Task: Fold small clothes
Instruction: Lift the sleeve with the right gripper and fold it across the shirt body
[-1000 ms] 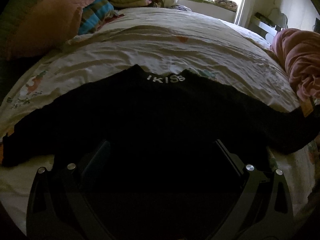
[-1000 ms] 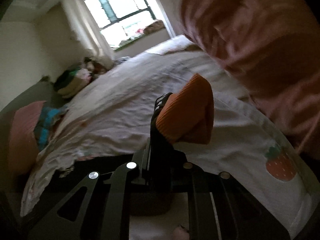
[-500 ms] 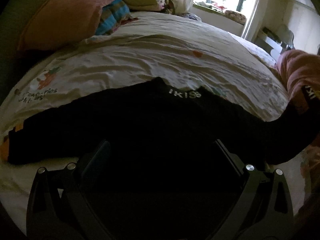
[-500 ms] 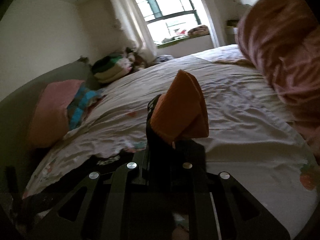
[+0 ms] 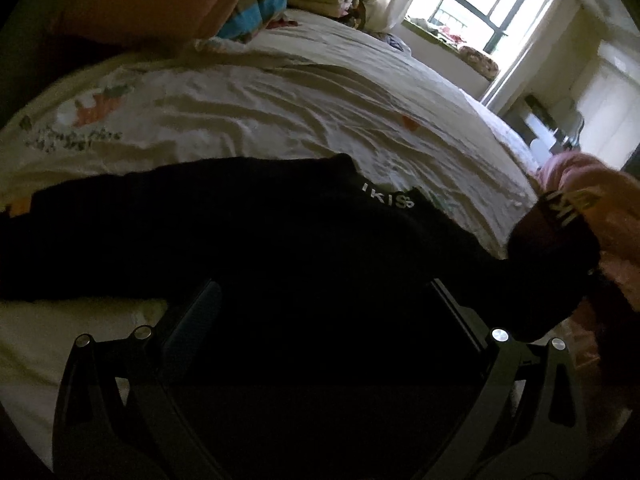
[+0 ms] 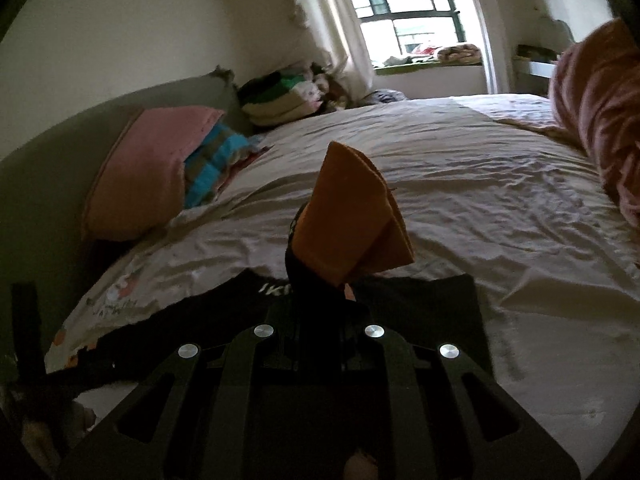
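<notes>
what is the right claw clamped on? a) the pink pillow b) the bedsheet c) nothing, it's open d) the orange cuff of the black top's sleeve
d: in the right wrist view the right claw is shut on the sleeve of the black top, its orange cuff sticking up past the fingers, above the bedsheet.

— What's around me on the bed (image 6: 460, 184)?
— A pink pillow (image 6: 148, 168) against the headboard (image 6: 48, 168), touching a blue striped cushion (image 6: 212, 160); folded blankets (image 6: 280, 100) beyond, near the window (image 6: 404, 0).
</notes>
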`<state>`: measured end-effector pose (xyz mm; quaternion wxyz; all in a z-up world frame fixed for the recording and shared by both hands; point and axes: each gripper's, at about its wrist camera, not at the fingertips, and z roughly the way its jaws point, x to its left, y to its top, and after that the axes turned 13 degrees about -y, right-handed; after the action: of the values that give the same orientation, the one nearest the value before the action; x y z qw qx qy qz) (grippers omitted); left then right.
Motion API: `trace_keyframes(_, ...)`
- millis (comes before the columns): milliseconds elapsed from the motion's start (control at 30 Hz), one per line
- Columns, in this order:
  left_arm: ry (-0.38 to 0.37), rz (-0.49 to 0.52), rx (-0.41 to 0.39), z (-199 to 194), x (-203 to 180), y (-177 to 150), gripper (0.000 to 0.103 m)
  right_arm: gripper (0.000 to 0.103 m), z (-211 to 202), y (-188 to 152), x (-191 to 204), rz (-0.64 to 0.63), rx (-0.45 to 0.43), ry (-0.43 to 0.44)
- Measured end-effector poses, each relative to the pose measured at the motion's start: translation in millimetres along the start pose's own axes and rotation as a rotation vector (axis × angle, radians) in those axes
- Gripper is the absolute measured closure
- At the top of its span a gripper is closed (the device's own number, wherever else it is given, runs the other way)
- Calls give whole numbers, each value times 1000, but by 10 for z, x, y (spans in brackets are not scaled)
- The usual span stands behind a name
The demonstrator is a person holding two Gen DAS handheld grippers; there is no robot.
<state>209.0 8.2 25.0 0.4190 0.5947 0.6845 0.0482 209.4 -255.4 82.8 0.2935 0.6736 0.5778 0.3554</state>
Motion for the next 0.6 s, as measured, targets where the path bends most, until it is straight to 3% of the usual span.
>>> trace_keyframes(600,-130,-156,26,-11,590,-2,8,91,447,-375,801,-82,124,78)
